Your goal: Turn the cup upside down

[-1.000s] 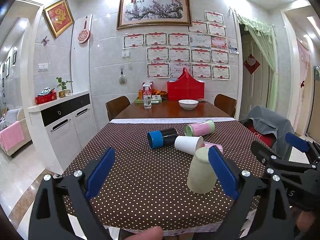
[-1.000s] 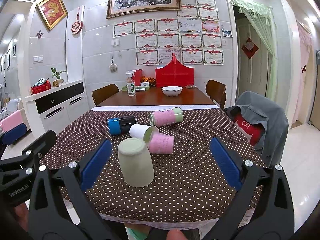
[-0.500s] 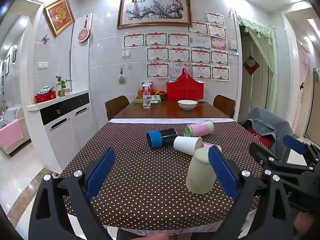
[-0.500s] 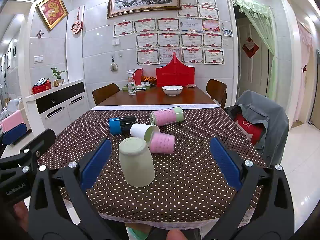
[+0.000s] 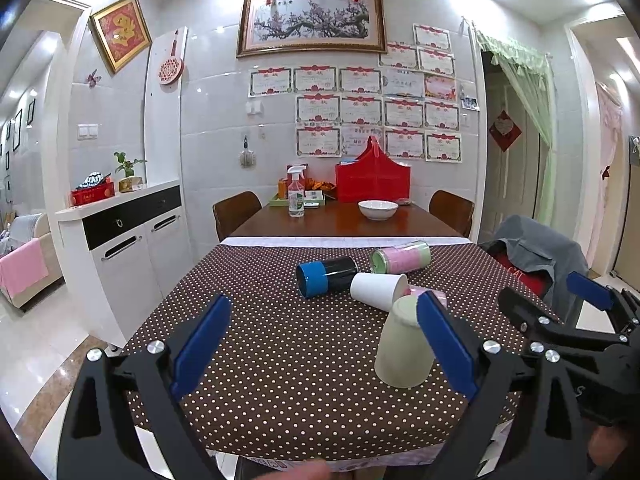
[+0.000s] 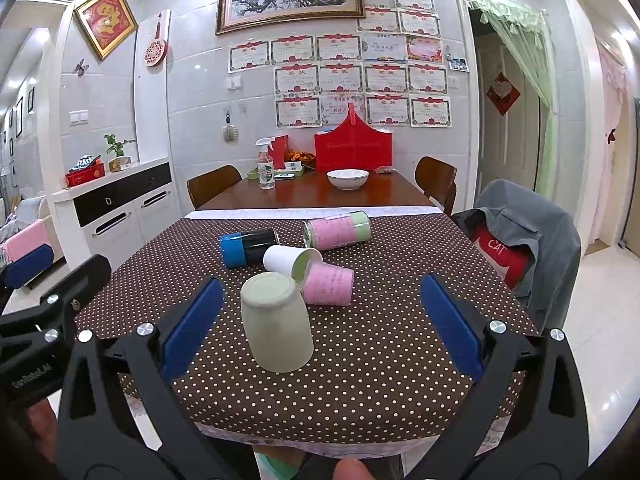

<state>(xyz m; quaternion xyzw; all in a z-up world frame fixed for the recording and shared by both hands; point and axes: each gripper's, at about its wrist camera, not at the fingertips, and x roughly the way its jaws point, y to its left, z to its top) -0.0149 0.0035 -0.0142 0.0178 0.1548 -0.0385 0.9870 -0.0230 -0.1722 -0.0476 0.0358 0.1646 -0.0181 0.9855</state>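
Note:
A pale green cup (image 6: 276, 324) stands upside down on the dotted tablecloth (image 6: 380, 356) near the front edge; it also shows in the left wrist view (image 5: 402, 344). My right gripper (image 6: 320, 328) is open and empty, pulled back from the cup, which sits nearer its left finger. My left gripper (image 5: 324, 348) is open and empty, with the cup just left of its right finger (image 5: 444, 340). The right gripper also shows at the right of the left wrist view (image 5: 560, 320).
Behind the cup lie a white cup (image 6: 290, 260), a pink cup (image 6: 328, 284), a blue-and-black can (image 6: 248, 246) and a pink-green can (image 6: 336, 230). A chair with a grey jacket (image 6: 520, 240) stands right. A bowl (image 6: 347, 178) sits far back.
Both grippers have drawn back slightly from the table. The green cup stays upside down where it stood.

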